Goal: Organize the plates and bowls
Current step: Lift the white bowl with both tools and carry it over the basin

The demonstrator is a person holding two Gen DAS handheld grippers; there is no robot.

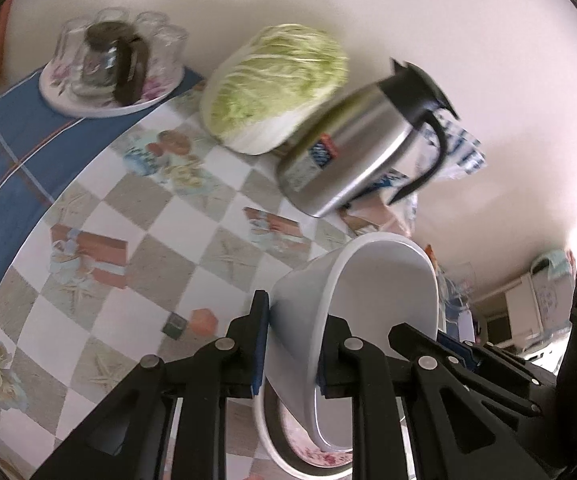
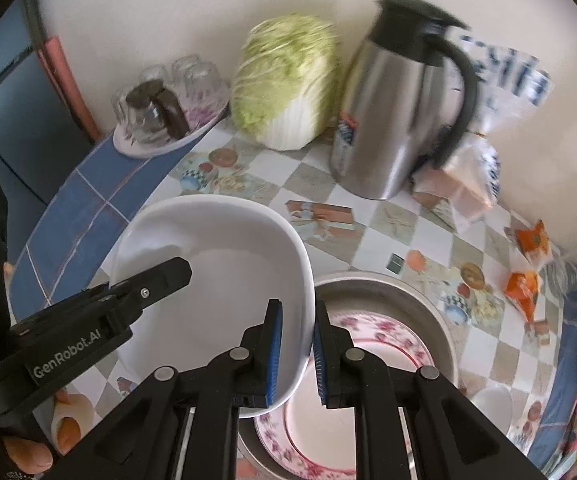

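A white bowl (image 1: 368, 288) hangs tilted above the table, gripped from two sides. My left gripper (image 1: 292, 340) is shut on its rim, one blue pad outside the wall and one inside. My right gripper (image 2: 297, 320) is shut on the opposite rim of the same bowl (image 2: 216, 264). In the right wrist view the left gripper (image 2: 160, 276) reaches in from the left, with one finger inside the bowl. In the left wrist view the right gripper (image 1: 448, 356) shows behind the bowl. Below the bowl stands a metal basin (image 2: 428, 304) holding a floral plate (image 2: 368, 344).
On the checked tablecloth near the wall stand a steel jug (image 2: 392, 120), a napa cabbage (image 2: 288, 80) and a tray of upturned glasses (image 2: 168, 112). Plastic bags (image 2: 480, 168) and orange packets (image 2: 524, 280) lie to the right. A person's fingers (image 2: 64, 436) hold the left gripper.
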